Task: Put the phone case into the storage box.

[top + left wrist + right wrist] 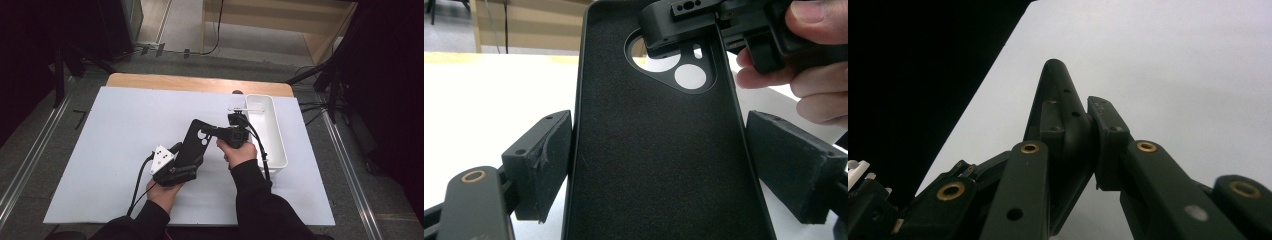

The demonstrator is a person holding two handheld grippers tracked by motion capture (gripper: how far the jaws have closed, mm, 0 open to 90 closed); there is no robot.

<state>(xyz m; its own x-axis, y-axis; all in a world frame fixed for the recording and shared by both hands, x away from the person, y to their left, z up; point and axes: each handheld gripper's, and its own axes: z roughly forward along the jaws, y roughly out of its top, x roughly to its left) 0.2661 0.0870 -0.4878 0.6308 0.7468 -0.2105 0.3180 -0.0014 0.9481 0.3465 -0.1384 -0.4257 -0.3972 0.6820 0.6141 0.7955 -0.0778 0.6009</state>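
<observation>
High view: the black phone case (pixel 192 142) is held above the middle of the white table (pixel 115 150), tilted, between both tools. The left tool (pixel 172 167) grips its lower end; in the left tool view the pads (pixel 541 162) press the case's (pixel 654 150) long edges. The right tool (pixel 212 132) pinches the upper edge by the camera cutout, its jaws narrow on the rim (pixel 1060 115). A white bin (pixel 272 137) sits just right.
</observation>
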